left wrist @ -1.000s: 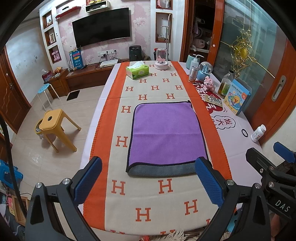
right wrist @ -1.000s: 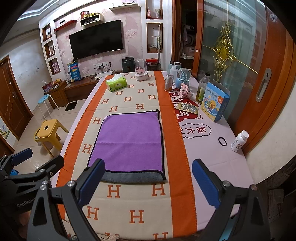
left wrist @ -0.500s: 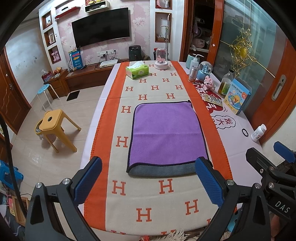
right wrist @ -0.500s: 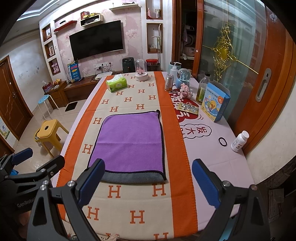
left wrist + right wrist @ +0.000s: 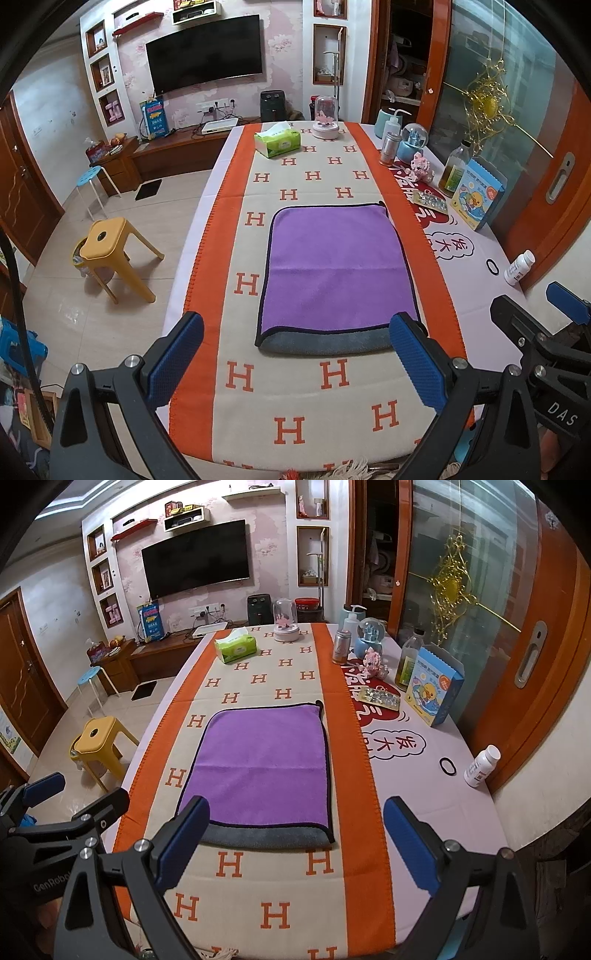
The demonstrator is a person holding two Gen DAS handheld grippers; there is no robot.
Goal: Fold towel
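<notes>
A purple towel [image 5: 336, 269] with a black border lies folded flat on the orange and cream table runner [image 5: 295, 384]; a grey underlayer shows along its near edge. It also shows in the right wrist view [image 5: 262, 768]. My left gripper [image 5: 295, 354] is open and empty, held above the table's near end, short of the towel. My right gripper [image 5: 295, 840] is open and empty, at the same near end, to the right of the left one. Neither touches the towel.
A green tissue box [image 5: 277, 140] and a glass dome ornament [image 5: 325, 118] stand at the far end. Bottles, a snow globe, a blue book [image 5: 478, 195], a pill pack, a hair tie [image 5: 492, 266] and a white bottle [image 5: 519, 267] line the right side. A yellow stool [image 5: 110, 251] stands left.
</notes>
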